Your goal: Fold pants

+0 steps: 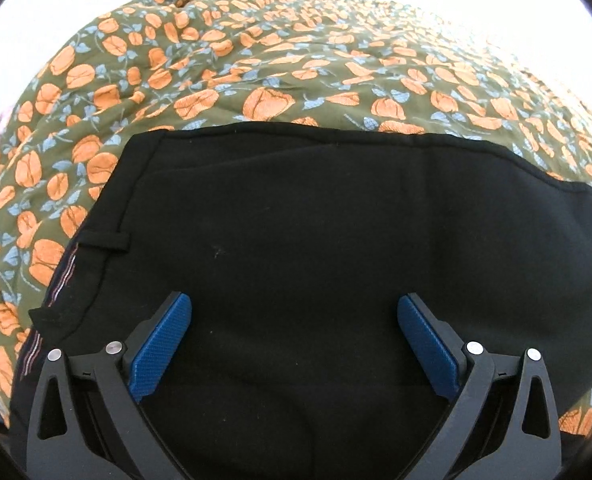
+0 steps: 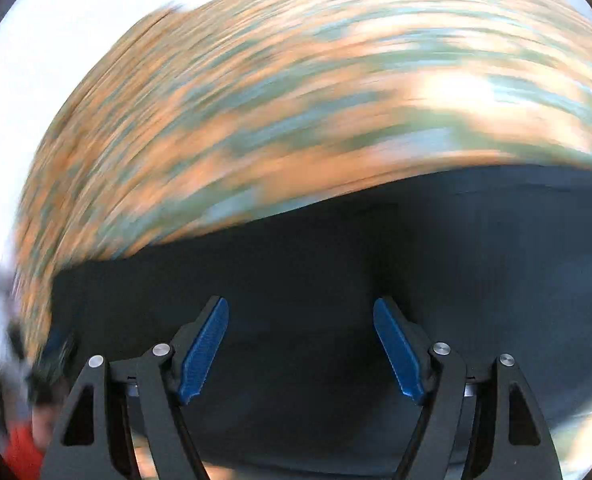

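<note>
Black pants (image 1: 315,216) lie flat on a green bedspread with orange flowers (image 1: 256,60). In the left wrist view the waistband with a belt loop (image 1: 108,240) is at the left. My left gripper (image 1: 294,300) is open and empty, hovering over the pants with blue pads (image 1: 164,344) wide apart. In the right wrist view, which is motion-blurred, the pants (image 2: 335,256) fill the lower half. My right gripper (image 2: 300,304) is open and empty above the dark cloth.
The flowered bedspread (image 2: 276,100) spreads beyond the pants in both views. A bright white wall (image 1: 36,8) lies behind the bed. A blurred orange and dark shape (image 2: 28,420) sits at the lower left of the right wrist view.
</note>
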{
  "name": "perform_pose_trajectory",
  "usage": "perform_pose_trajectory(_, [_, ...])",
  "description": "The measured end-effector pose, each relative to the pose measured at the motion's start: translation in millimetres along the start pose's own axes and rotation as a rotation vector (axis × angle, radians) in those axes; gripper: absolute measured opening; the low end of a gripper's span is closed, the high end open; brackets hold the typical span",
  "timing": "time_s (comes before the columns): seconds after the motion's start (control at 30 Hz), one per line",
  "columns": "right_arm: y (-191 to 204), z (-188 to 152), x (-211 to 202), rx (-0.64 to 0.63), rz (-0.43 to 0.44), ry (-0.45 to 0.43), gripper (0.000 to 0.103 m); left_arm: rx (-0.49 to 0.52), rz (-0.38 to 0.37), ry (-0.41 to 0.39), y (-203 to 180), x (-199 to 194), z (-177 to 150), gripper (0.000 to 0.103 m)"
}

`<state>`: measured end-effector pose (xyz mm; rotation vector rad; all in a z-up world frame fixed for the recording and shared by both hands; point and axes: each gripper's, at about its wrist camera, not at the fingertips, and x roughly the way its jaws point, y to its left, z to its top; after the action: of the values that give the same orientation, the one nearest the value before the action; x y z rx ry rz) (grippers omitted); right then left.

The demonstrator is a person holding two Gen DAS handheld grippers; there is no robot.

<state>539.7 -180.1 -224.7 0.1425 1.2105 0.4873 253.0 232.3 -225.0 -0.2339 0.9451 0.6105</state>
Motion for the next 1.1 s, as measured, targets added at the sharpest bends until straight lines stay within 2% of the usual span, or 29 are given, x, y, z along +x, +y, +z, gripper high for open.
perform_pose_trajectory(0.07, [-75.8,1.2,-30.2,0.157,-0.12,-0.053,0.075,0.0,-0.003,-0.003,0.2,1.8,0.5,0.103])
perform_pose_trajectory(0.13, [-125.8,-9.3,-59.0,0.255,-0.232,-0.08,0.075,-0.003,-0.01,0.0,0.9,3.2,1.4,0.103])
perform_pose_trajectory(0.23, [-150.8,-29.5,-99.8,0.27,-0.343,-0.111,0.08,0.001,-0.017,-0.001,3.5,-1.9,4.1,0.102])
perform_pose_trajectory(0.27, [-151.3,-35.6,-109.6,0.263,-0.347,-0.122,0.08,0.013,-0.016,-0.007,4.0,-8.9,5.1,0.102])
perform_pose_trajectory(0.33, [-135.7,-59.5,-135.9,0.236,-0.271,-0.149,0.081,0.035,-0.008,-0.034,4.2,-28.1,4.5,0.102])
perform_pose_trajectory(0.4, [-107.5,-87.6,-155.4,0.173,-0.188,-0.159,0.086,0.048,-0.057,-0.069,3.8,-61.7,-2.3,0.102])
perform_pose_trajectory(0.43, [-102.0,-102.2,-160.9,0.141,-0.16,-0.16,0.089,0.049,-0.103,-0.073,2.6,-80.5,-9.3,0.102])
perform_pose_trajectory(0.53, [-35.3,-163.9,-174.4,0.006,-0.061,-0.149,0.089,0.056,-0.252,-0.044,-8.9,-123.8,-37.4,0.102])
perform_pose_trajectory(0.63, [33.6,-227.7,-174.6,-0.098,0.09,-0.125,0.09,0.088,-0.443,0.037,-40.4,-159.7,-90.5,0.102])
perform_pose_trajectory(0.7, [70.6,-271.1,-167.6,-0.157,0.185,-0.087,0.09,0.158,-0.515,0.099,-67.4,-167.7,-122.9,0.102])
perform_pose_trajectory(0.73, [85.2,-286.2,-161.7,-0.183,0.213,-0.062,0.09,0.219,-0.524,0.125,-82.8,-168.4,-139.0,0.102])
perform_pose_trajectory(0.8, [103.2,-311.7,-149.5,-0.233,0.226,-0.015,0.09,0.315,-0.477,0.146,-102.6,-165.0,-159.9,0.102])
perform_pose_trajectory(0.83, [106.6,-322.0,-143.6,-0.254,0.196,0.001,0.09,0.357,-0.44,0.155,-109.3,-160.4,-168.3,0.102])
perform_pose_trajectory(0.9, [92.4,-332.6,-134.2,-0.282,0.061,0.019,0.09,0.4,-0.39,0.158,-113.6,-153.2,-176.6,0.102])
perform_pose_trajectory(0.97, [59.1,-334.8,-131.1,-0.27,-0.168,0.031,0.09,0.397,-0.385,0.144,-114.8,-154.8,-180.1,0.103])
perform_pose_trajectory(1.0, [39.4,-335.7,-133.9,-0.239,-0.255,0.027,0.091,0.389,-0.381,0.148,-115.7,-155.8,-179.9,0.103])
perform_pose_trajectory(1.03, [21.9,-336.8,-139.3,-0.197,-0.29,0.016,0.096,0.385,-0.376,0.15,-116.1,-156.5,-180.2,0.103])
perform_pose_trajectory(1.1, [-8.6,-336.8,-149.9,-0.103,-0.315,-0.007,0.1,0.386,-0.361,0.146,-119.4,-155.5,-180.0,0.103])
